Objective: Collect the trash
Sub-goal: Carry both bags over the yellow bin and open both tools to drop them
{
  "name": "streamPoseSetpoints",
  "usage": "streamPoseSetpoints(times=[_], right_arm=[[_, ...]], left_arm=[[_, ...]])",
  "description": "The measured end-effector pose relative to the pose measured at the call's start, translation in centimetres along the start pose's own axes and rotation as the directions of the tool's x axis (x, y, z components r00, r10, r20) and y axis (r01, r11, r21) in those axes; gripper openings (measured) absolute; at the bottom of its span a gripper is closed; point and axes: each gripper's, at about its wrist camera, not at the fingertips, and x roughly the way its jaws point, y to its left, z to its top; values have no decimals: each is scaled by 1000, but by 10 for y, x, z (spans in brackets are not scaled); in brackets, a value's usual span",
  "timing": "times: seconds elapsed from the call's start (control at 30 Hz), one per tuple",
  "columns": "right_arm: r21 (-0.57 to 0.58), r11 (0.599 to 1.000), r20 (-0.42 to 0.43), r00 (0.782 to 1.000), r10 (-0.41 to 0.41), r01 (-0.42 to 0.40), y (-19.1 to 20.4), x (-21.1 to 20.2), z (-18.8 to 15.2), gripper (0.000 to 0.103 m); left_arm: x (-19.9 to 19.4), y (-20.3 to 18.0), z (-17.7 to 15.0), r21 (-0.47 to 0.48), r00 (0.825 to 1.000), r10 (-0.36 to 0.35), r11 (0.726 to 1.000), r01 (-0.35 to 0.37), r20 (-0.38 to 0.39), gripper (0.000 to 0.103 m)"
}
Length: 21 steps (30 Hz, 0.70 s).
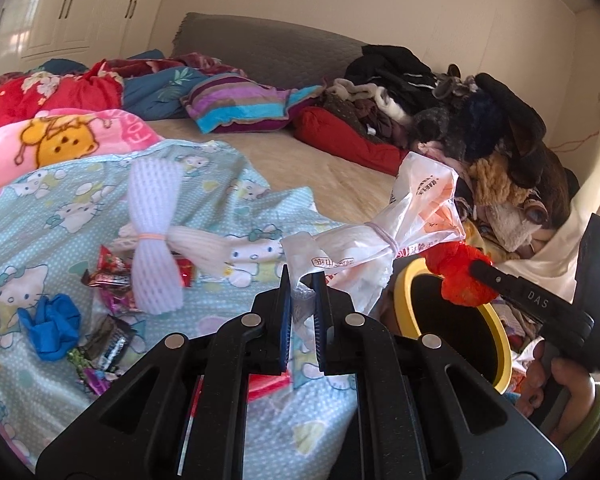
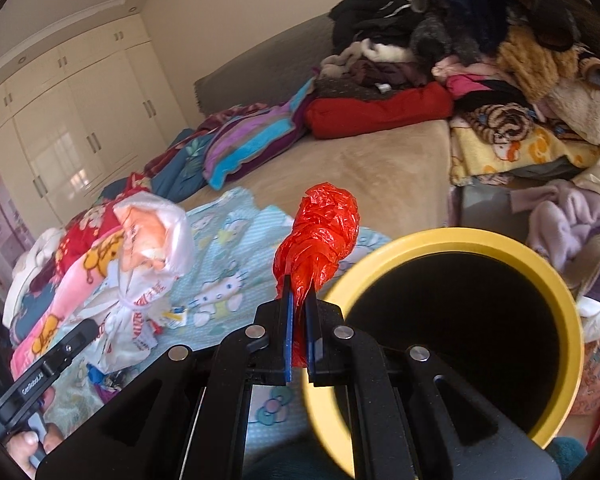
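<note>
Meanwhile, over the bed, we clamp a crumpled red plastic bag (image 2: 316, 236) in our right gripper (image 2: 299, 312), its long axis running up toward twelve o'clock; the round yellow-rimmed bin (image 2: 556, 288) gapes just beside it at three o'clock, its dark inside showing no contents. Our left gripper (image 1: 302, 284) pinches a tied white printed plastic bag (image 1: 380, 236) stretching toward two o'clock, farther from that bin. White foam netting (image 1: 156, 240) and wrappers (image 1: 108, 276) remain on the cartoon-cat sheet (image 1: 40, 240).

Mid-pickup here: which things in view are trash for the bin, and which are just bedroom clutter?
Job:
white plastic bag, in left tongs
red plastic bag, in right tongs
yellow-rimmed bin
white foam net
snack wrappers

Clutter:
Hello Kitty sheet
clothes pile
striped pillow
</note>
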Motion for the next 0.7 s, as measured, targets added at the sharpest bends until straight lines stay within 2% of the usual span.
streamPoseSetpoints(times=[0.47,0.7], right_arm=[[99,991,28,995,-92,89,-61,-23,2,5],[106,992,11,997,-71,70,-82,-25,5,5]], left_arm=[[24,-47,-6,91,999,-13,996,17,-48,5],[39,-69,-11,135,996,-4,991,16,-86,5]])
